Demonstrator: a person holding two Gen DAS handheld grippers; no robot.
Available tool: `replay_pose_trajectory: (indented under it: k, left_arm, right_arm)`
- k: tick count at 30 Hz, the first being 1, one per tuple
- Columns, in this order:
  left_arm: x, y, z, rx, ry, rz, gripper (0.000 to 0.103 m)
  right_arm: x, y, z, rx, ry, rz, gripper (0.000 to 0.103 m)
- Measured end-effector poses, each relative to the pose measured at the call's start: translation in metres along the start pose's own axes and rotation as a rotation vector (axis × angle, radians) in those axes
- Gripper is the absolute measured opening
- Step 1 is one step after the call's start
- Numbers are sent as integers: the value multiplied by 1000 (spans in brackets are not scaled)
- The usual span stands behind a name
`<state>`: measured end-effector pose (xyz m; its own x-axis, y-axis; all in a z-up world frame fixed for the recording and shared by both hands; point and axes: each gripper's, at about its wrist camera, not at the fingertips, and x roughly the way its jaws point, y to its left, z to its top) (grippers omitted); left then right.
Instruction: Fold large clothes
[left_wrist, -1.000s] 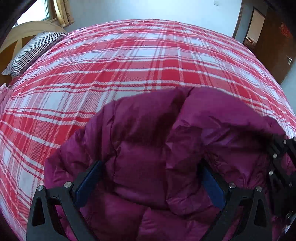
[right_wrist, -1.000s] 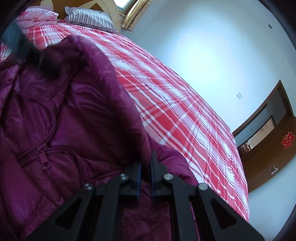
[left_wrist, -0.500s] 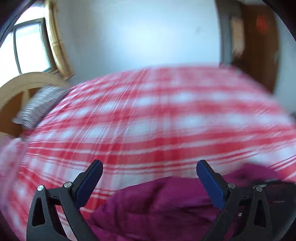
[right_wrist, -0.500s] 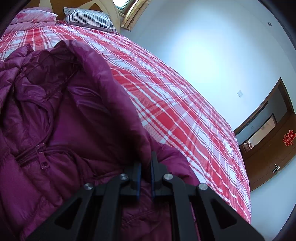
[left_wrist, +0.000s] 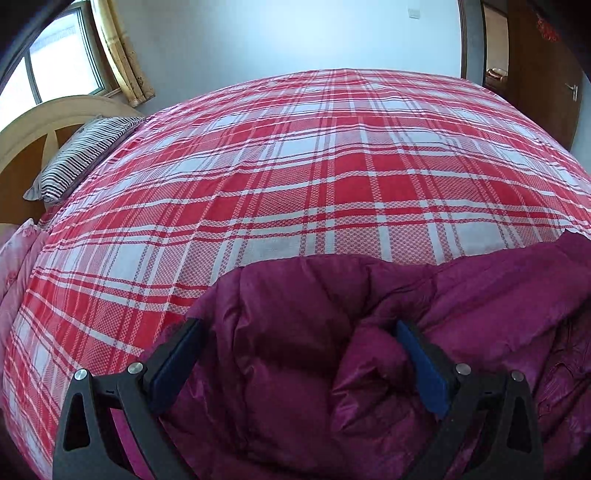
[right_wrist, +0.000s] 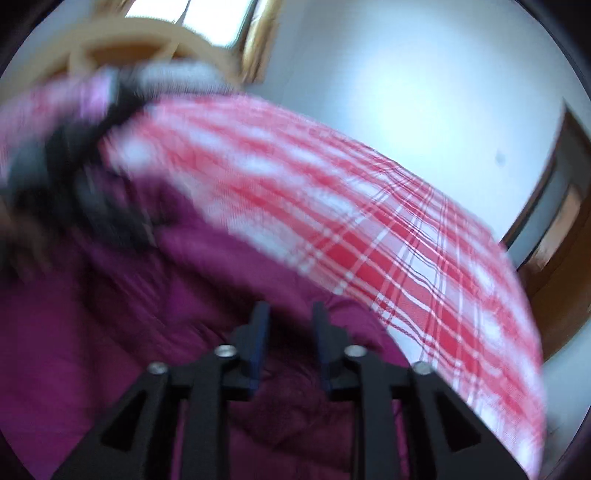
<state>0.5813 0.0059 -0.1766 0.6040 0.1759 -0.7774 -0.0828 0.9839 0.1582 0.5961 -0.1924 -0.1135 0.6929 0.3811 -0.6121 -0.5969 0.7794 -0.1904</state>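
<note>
- Jacket (left_wrist: 369, 350): magenta, puffy; lies on the bed (left_wrist: 332, 166) at 6 o'clock; no readable label.
- Left claw (left_wrist: 295, 354): spread wide, jacket bulk between pads.
- Right claw (right_wrist: 288, 343): jaws opening above jacket, pads not pressing.
- Striped pillow (left_wrist: 81, 155): 10 o'clock.

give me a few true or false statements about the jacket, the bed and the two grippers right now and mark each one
1. The jacket is purple and puffy. True.
2. The bedspread is plain blue. False: it is red and white plaid.
3. The left gripper has its fingers spread wide over the jacket. True.
4. The right gripper is clamped tight on the jacket. False: its fingers are opening, with a gap between them.
5. A striped pillow lies by the headboard. True.
</note>
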Motion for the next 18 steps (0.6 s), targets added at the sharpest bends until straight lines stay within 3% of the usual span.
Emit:
replay_pose_trajectory:
  k: [1,3,6,8,10,12,13,15,18]
  left_arm:
    - [-1,0,0,-2,-3,-1,101]
    - [1,0,1,-1,-8,5,101]
    - [-3,-1,1,8,-22,20,101]
    - [-15,4,3,-4,-33,25,101]
    - [-45,10,8,-36,-116,-20,101]
    - [-79,6,17,-50,-221,-91,101]
    - [-87,2,21,-52,-237,-139,101]
    - [-94,-14,31,-55,-215,-284,101]
    - [-74,-35,35,-37,-140,-331,101]
  right_arm:
    - [-13,-11,9,84,-25,-2,42]
    - [-20,-27,24,216,-19,-27,44]
    - [2,-44,36,376,62,-34,43]
    - [31,-42,27,391,147,-19,35]
    - [53,-31,7,359,232,-42,31]
    - [54,-22,-11,305,242,-56,29]
    - [52,-18,-17,280,222,-65,29]
    - [48,-19,-21,287,195,-56,29]
    - [50,-24,-20,316,194,-50,29]
